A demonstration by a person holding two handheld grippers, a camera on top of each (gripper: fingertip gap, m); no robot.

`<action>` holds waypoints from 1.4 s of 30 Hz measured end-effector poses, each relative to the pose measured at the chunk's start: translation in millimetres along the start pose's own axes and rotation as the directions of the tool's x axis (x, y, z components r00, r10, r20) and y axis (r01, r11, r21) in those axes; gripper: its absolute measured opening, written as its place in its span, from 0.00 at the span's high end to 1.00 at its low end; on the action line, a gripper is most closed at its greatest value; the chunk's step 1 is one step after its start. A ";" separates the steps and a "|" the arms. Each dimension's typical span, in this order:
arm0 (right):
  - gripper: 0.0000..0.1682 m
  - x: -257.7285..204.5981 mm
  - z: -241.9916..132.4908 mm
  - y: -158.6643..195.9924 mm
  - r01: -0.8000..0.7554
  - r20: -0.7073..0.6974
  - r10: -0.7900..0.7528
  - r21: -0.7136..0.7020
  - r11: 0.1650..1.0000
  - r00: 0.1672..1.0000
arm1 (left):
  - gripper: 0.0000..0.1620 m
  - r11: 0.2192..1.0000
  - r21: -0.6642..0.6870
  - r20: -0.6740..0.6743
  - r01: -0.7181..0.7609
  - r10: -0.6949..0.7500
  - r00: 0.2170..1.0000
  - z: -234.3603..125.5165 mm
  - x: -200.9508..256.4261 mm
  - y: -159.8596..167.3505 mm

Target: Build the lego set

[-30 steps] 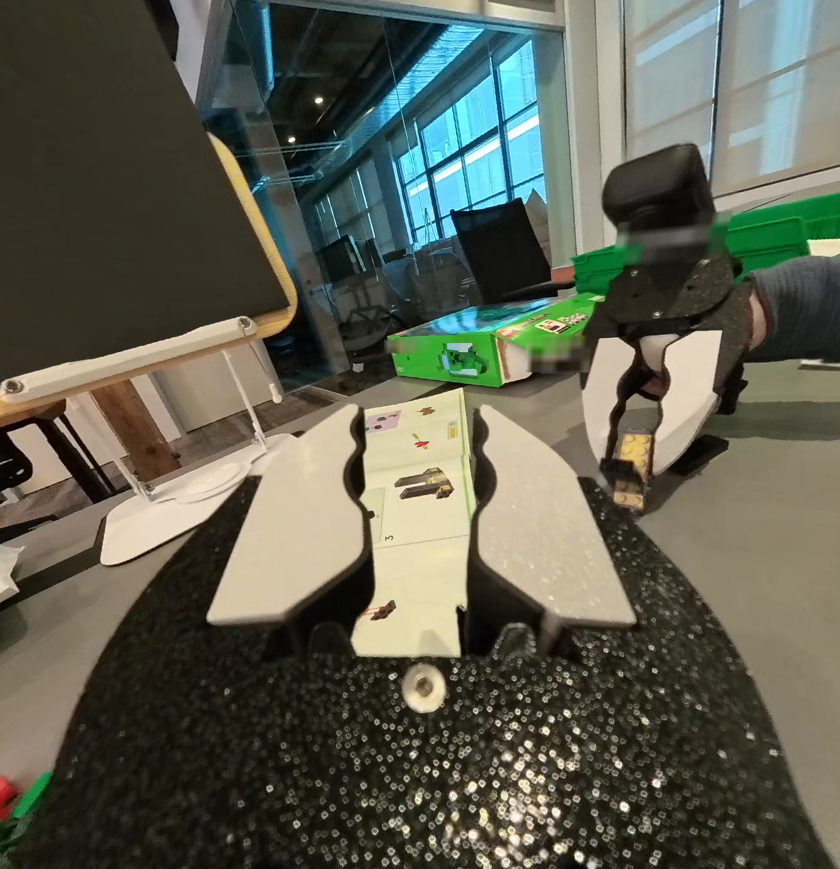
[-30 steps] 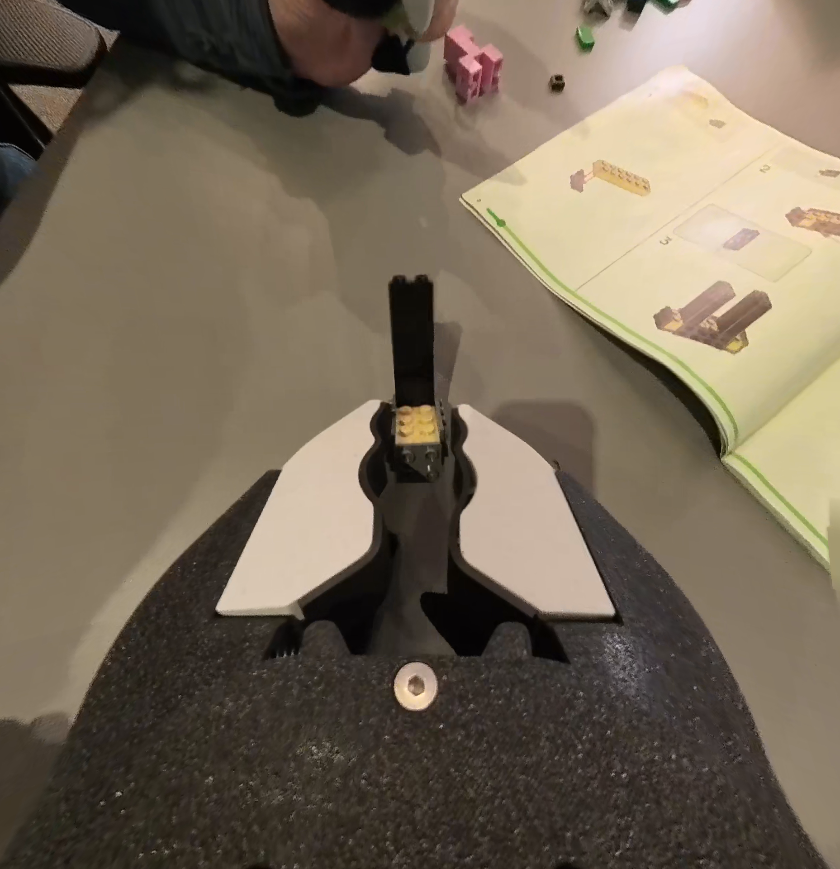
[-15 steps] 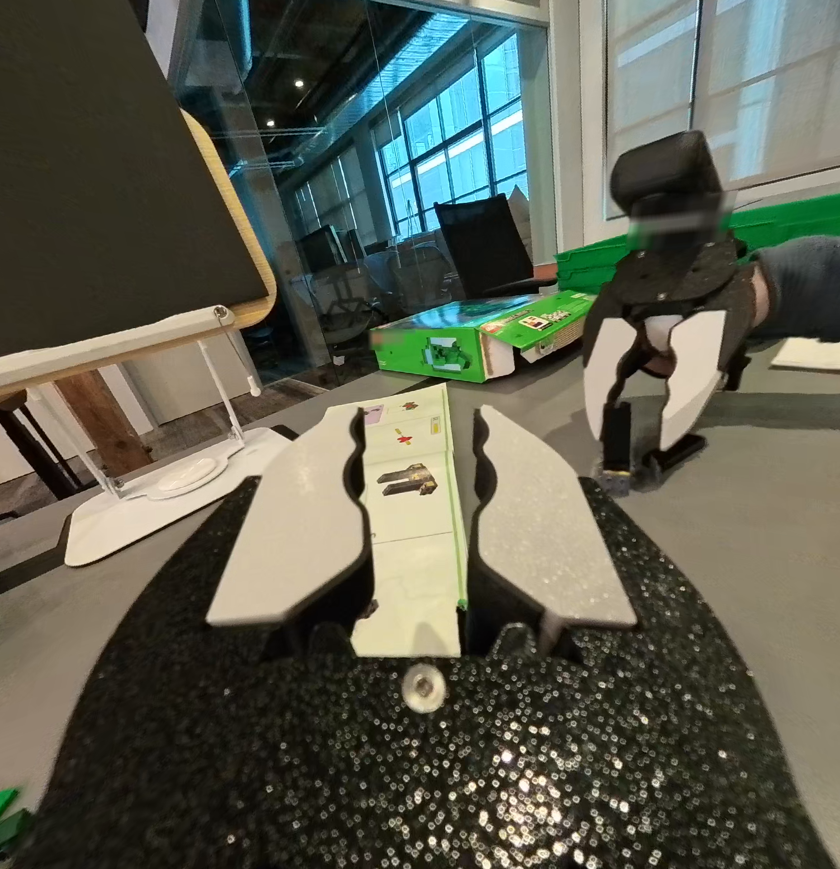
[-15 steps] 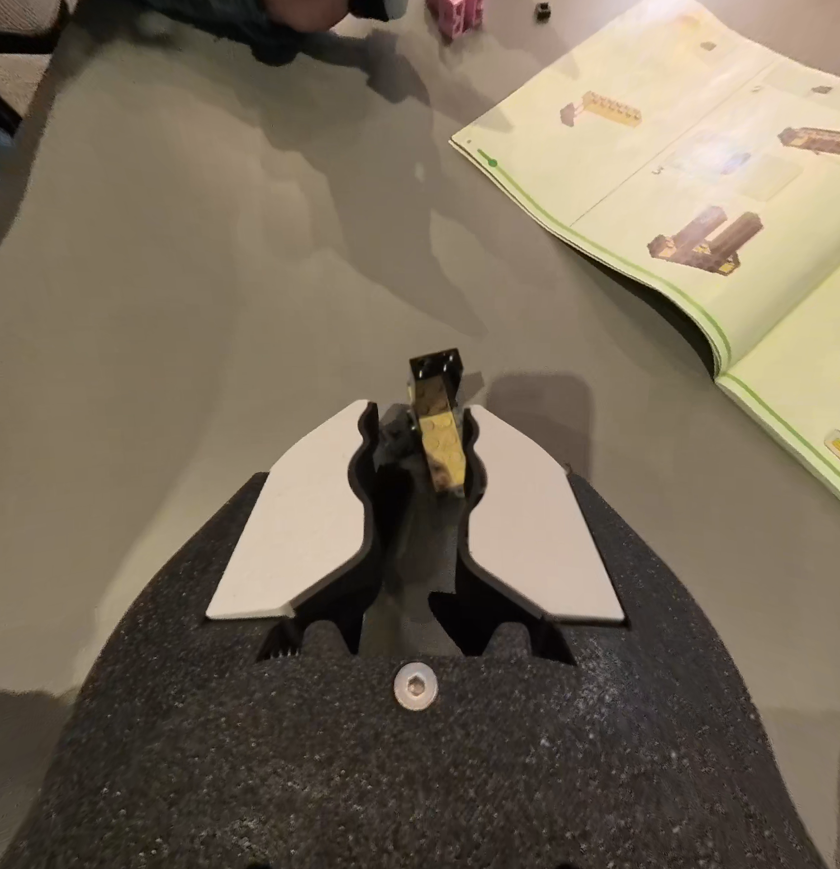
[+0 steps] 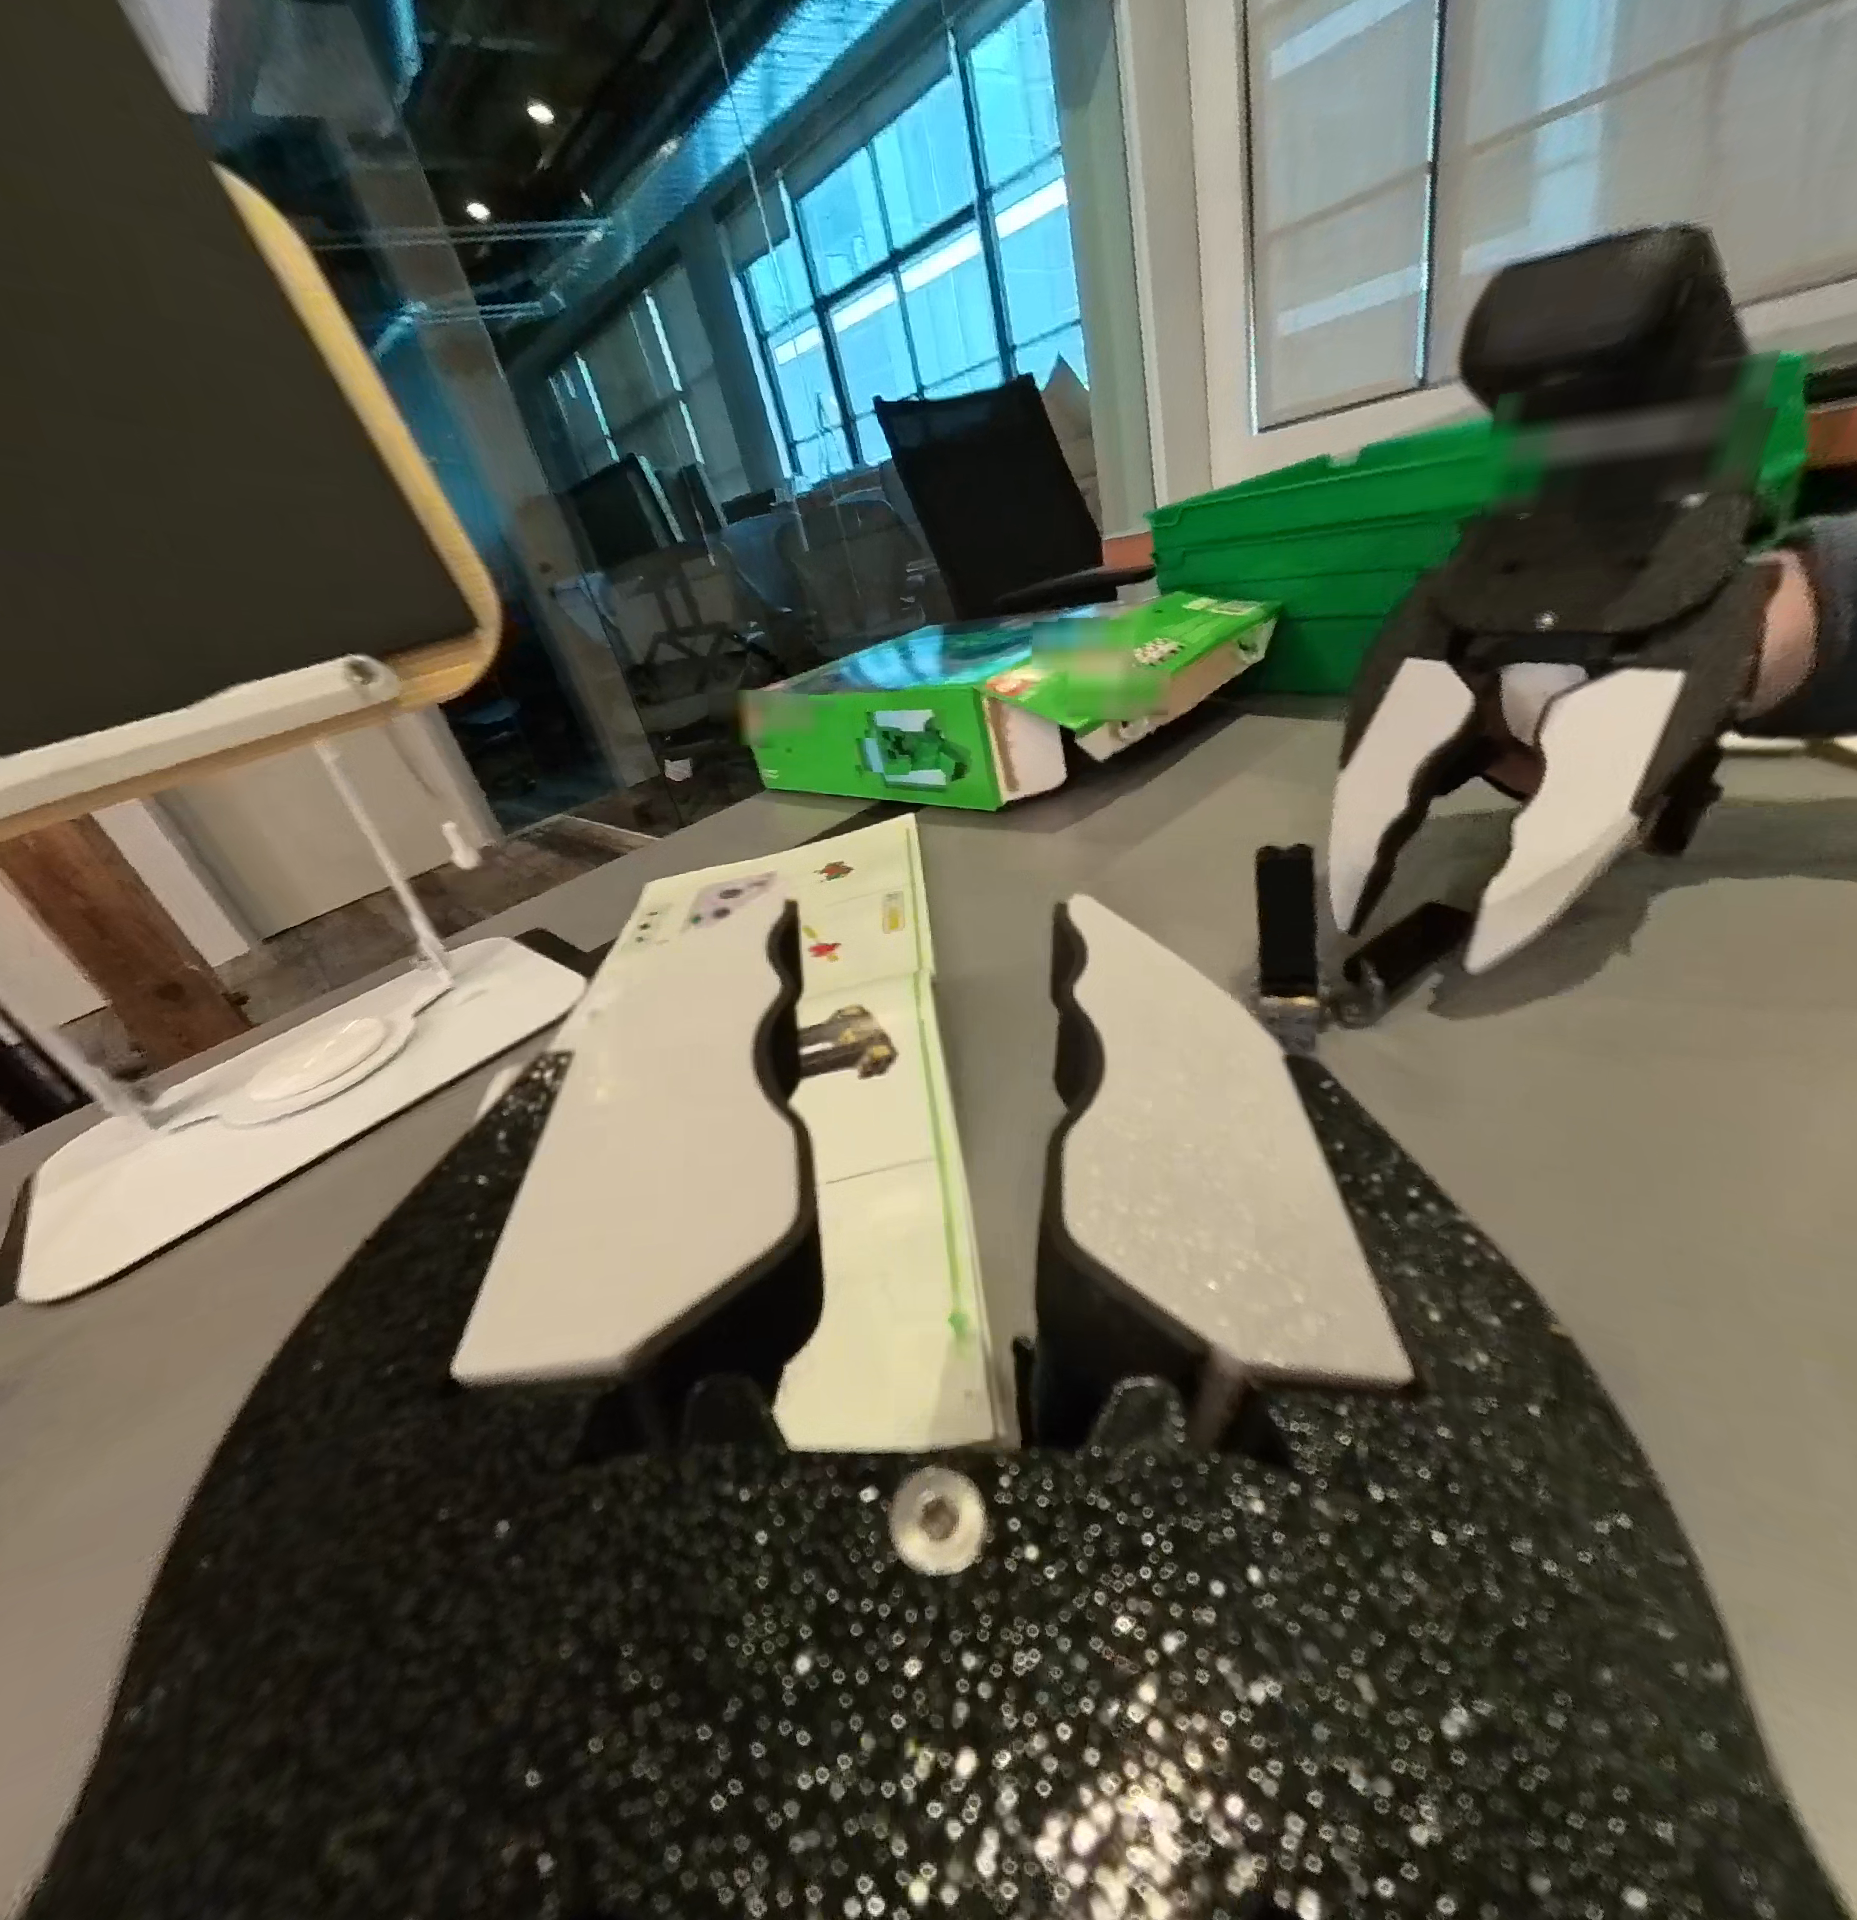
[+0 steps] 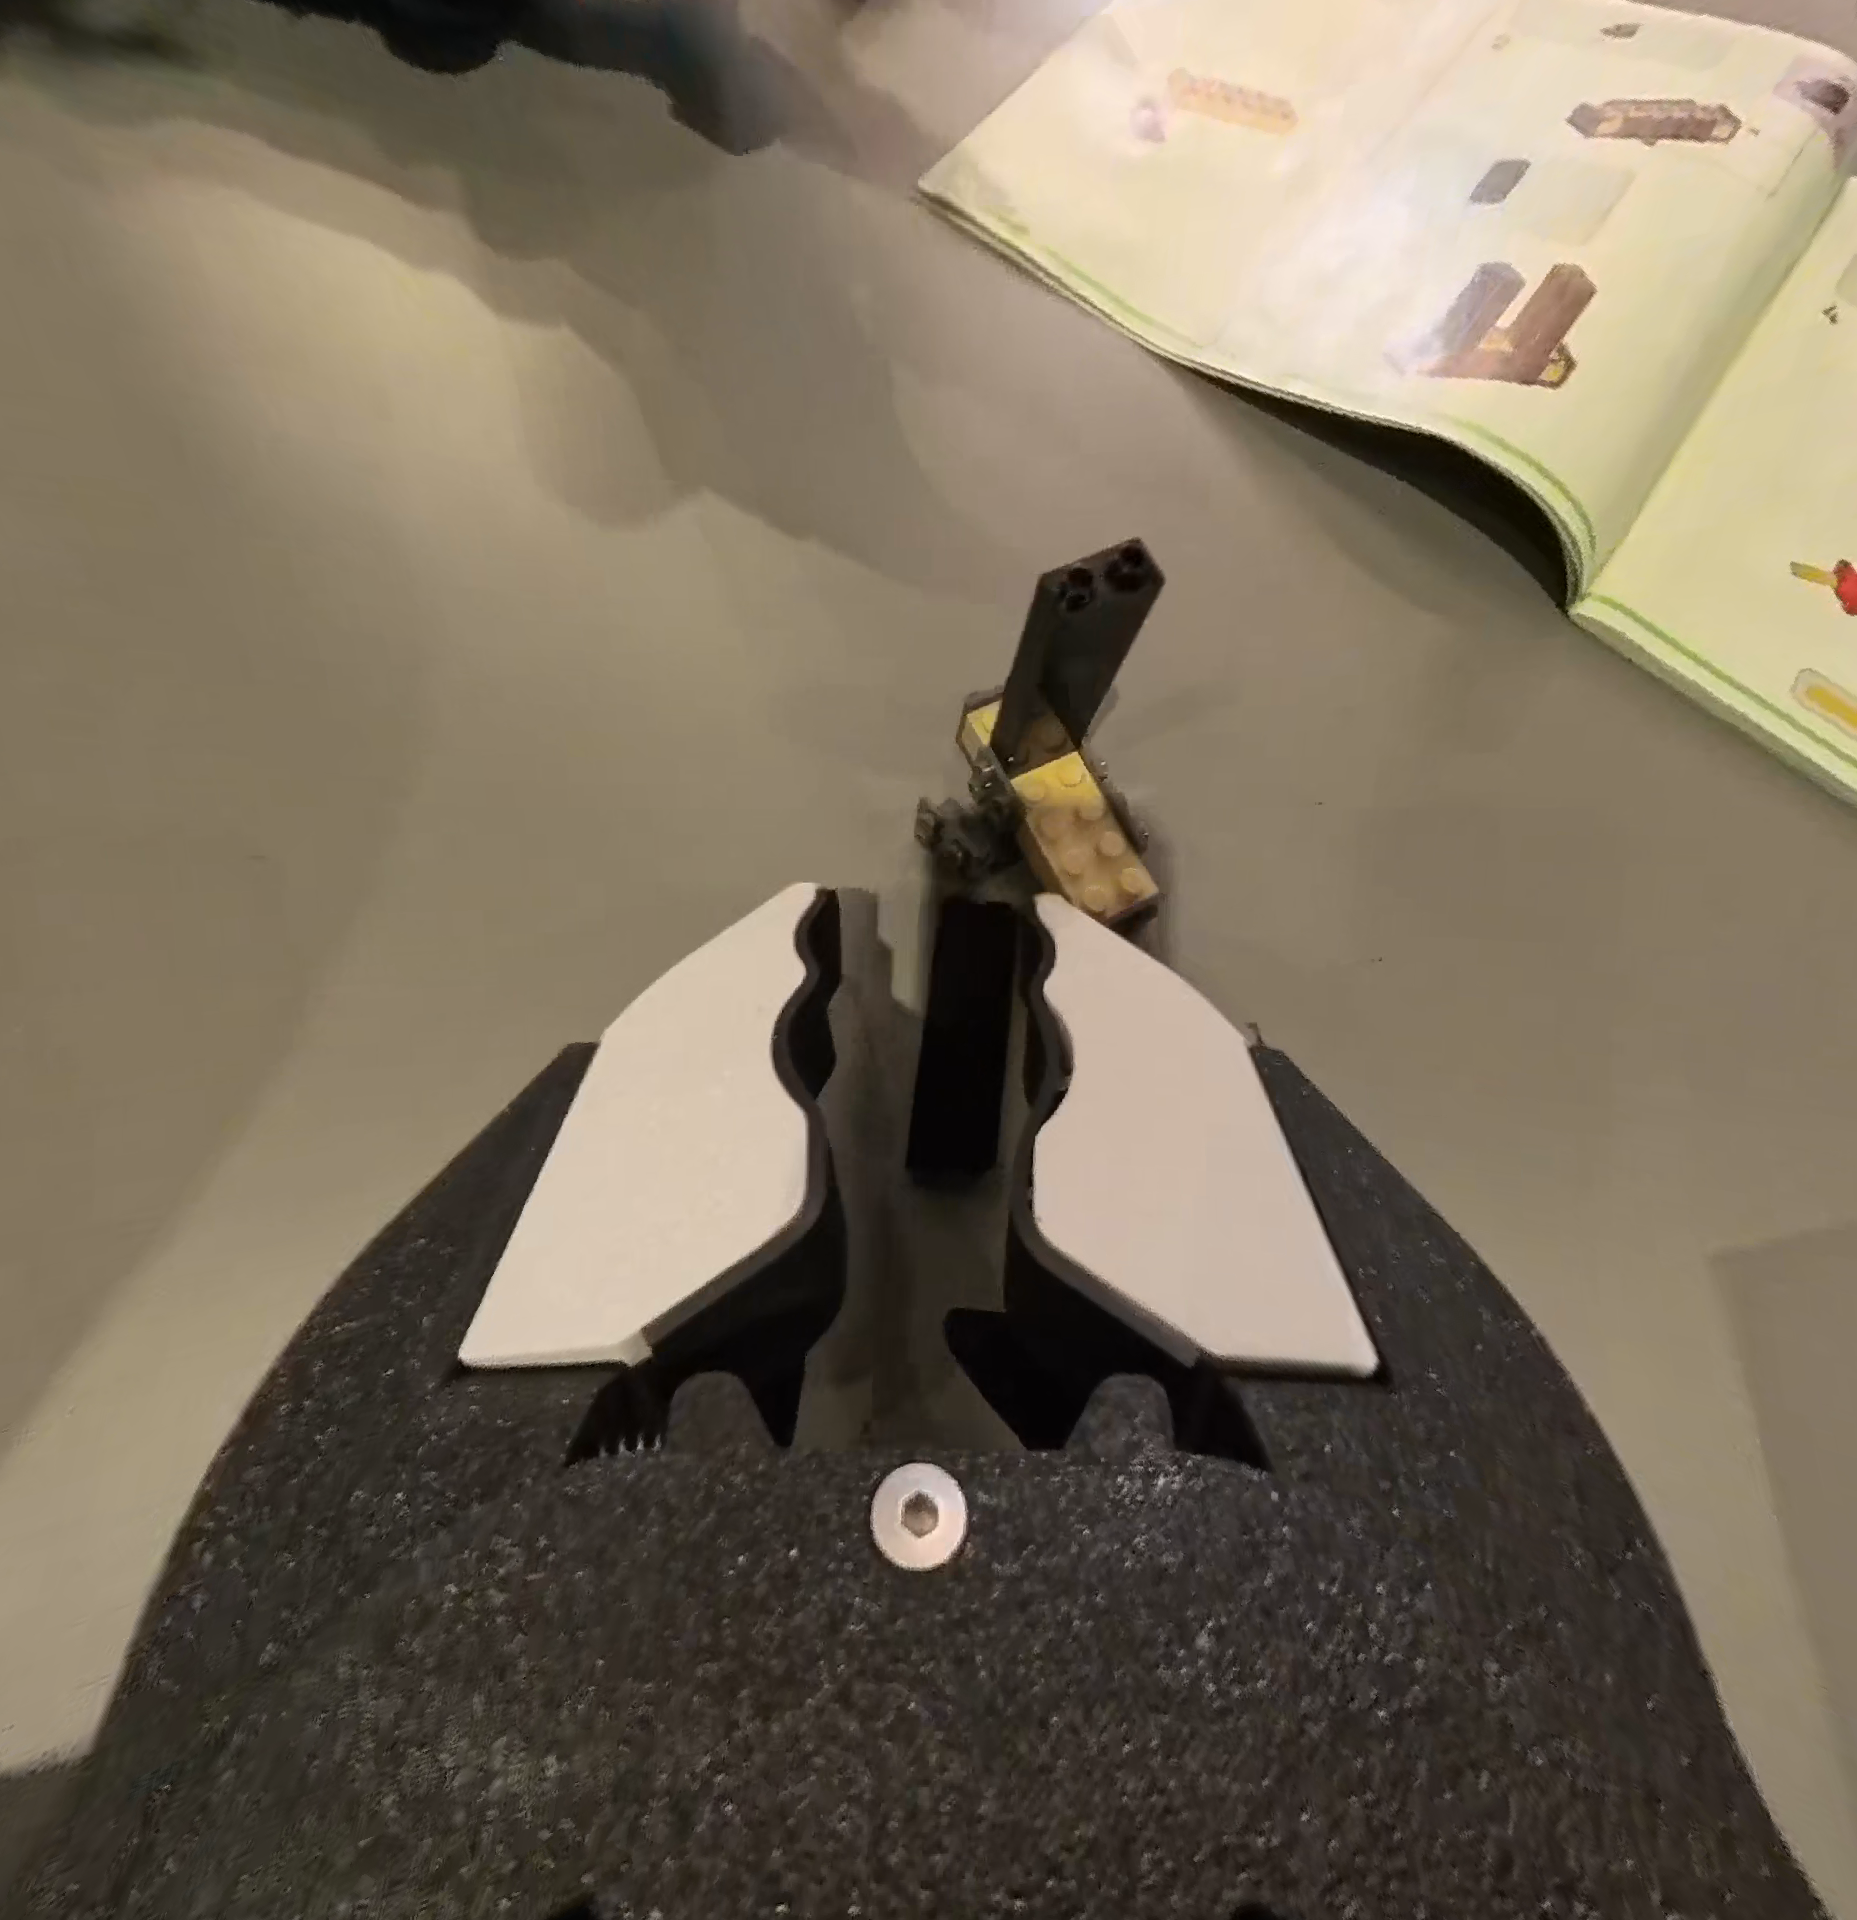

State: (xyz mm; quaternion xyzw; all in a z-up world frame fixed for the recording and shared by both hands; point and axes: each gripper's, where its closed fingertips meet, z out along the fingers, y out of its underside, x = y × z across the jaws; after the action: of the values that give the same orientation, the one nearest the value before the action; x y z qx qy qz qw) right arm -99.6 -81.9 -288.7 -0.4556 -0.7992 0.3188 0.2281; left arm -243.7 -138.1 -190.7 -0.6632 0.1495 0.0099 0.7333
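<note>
A small lego assembly stands on the grey table: a yellow plate (image 6: 1085, 836) with one black pillar (image 6: 1085, 644) upright and a second black pillar (image 6: 955, 1049) lying flat. My right gripper (image 6: 929, 904) is open, and the flat pillar lies between its spread fingers, close to the right one. In the left wrist view the right gripper (image 5: 1417, 935) stands open over the assembly (image 5: 1282, 935). My left gripper (image 5: 924, 914) is open and empty, hovering over the open instruction booklet (image 5: 882, 1143).
The booklet (image 6: 1526, 260) lies right of the assembly. A green lego box (image 5: 903, 748) and green bins (image 5: 1319, 561) are at the table's far side. A dark board on a white stand (image 5: 228, 1091) is at the left. About 20 cm separates my left fingertips from my right.
My right gripper has opened and let go of the assembly, which now rests on the table turned onto its side. My left gripper has shifted slightly over the booklet.
</note>
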 end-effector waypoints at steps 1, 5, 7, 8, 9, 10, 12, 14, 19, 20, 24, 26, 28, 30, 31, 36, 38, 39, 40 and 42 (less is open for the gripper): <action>0.81 0.2 0.2 -0.6 0.014 -0.026 -0.014 0.003 1.000 1.000 | 0.70 1.000 -0.017 -0.019 -0.007 0.007 1.000 2.2 4.6 2.3; 0.82 4.9 -4.4 -5.3 0.049 -0.154 -0.040 0.051 0.998 0.987 | 0.68 0.995 -0.049 -0.073 -0.086 0.083 0.994 8.5 24.3 5.6; 0.82 8.8 -10.6 -7.5 0.054 -0.228 -0.027 0.113 0.992 0.973 | 0.68 0.992 -0.039 -0.087 -0.123 0.119 0.989 10.2 32.9 3.6; 0.82 10.3 -14.3 -8.2 0.053 -0.258 -0.013 0.149 0.987 0.966 | 0.68 0.991 -0.036 -0.090 -0.132 0.128 0.988 11.3 36.4 3.0; 0.82 10.1 -17.4 -8.1 0.043 -0.268 0.006 0.177 0.983 0.963 | 0.68 0.990 -0.035 -0.090 -0.135 0.132 0.987 12.6 38.8 2.6; 0.82 8.4 -19.2 -6.9 0.022 -0.259 0.028 0.186 0.982 0.966 | 0.68 0.991 -0.034 -0.087 -0.132 0.129 0.988 14.3 40.6 2.2; 0.79 7.5 -19.5 -2.2 -0.012 -0.248 0.054 0.166 0.986 0.967 | 0.68 0.994 -0.026 -0.072 -0.104 0.101 0.992 18.4 42.9 0.3; 0.78 10.0 -16.4 4.5 -0.025 -0.260 0.062 0.143 0.989 0.964 | 0.68 0.998 -0.003 -0.049 -0.061 0.061 0.997 22.6 43.5 -3.9; 0.78 9.0 -7.7 11.8 -0.066 -0.234 0.080 0.069 0.995 0.969 | 0.68 0.999 0.005 -0.010 -0.052 0.052 0.999 33.2 45.6 -5.5; 0.80 8.0 -7.3 11.6 -0.064 -0.230 0.077 0.063 0.996 0.970 | 0.68 0.998 -0.001 0.000 -0.066 0.066 0.998 34.3 45.2 -4.8; 0.83 8.8 -9.1 14.9 -0.068 -0.244 0.077 0.045 0.997 0.967 | 0.69 0.995 -0.016 0.039 -0.094 0.095 0.995 34.0 40.3 -2.4; 0.85 12.3 -12.2 17.8 -0.073 -0.265 0.083 0.046 0.996 0.961 | 0.69 0.997 -0.023 0.056 -0.078 0.079 0.995 33.3 36.0 -0.6; 0.89 16.6 -15.8 21.3 -0.085 -0.284 0.097 0.054 0.995 0.954 | 0.69 0.998 -0.034 0.074 -0.055 0.058 0.996 33.1 31.2 2.0; 0.95 25.2 -21.3 27.6 -0.105 -0.332 0.116 0.051 0.993 0.936 | 0.69 0.998 -0.048 0.090 -0.036 0.040 0.995 33.2 26.7 5.2; 0.97 29.8 -24.1 30.7 -0.111 -0.361 0.121 0.047 0.993 0.925 | 0.69 0.998 -0.054 0.095 -0.028 0.033 0.995 33.4 25.2 6.6; 1.00 50.4 -33.8 44.6 -0.202 -0.481 0.182 0.009 0.979 0.858 | 0.70 0.996 -0.071 0.095 -0.045 0.052 0.994 34.8 25.4 8.7; 0.95 42.1 -32.7 31.2 -0.134 -0.449 0.143 0.052 0.990 0.882 | 0.71 0.995 -0.075 0.097 -0.063 0.070 0.993 35.2 26.1 8.7; 0.94 35.2 -31.4 22.7 -0.103 -0.416 0.127 0.080 0.991 0.900 | 0.71 0.994 -0.079 0.100 -0.069 0.077 0.992 35.6 26.0 9.1; 0.90 26.5 -28.3 15.6 -0.082 -0.365 0.114 0.100 0.992 0.924 | 0.71 0.994 -0.084 0.099 -0.072 0.080 0.992 36.1 26.3 9.7; 0.82 17.4 -21.9 11.5 -0.075 -0.309 0.098 0.086 0.993 0.946 | 0.71 0.993 -0.090 0.089 -0.074 0.082 0.993 37.1 27.9 10.7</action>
State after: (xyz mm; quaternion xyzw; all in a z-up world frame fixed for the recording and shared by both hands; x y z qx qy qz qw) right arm -86.8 -55.7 -280.4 -0.5263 -0.7200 0.2816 0.3541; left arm -211.7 -105.7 -204.8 -0.6869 0.1405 0.0756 0.7090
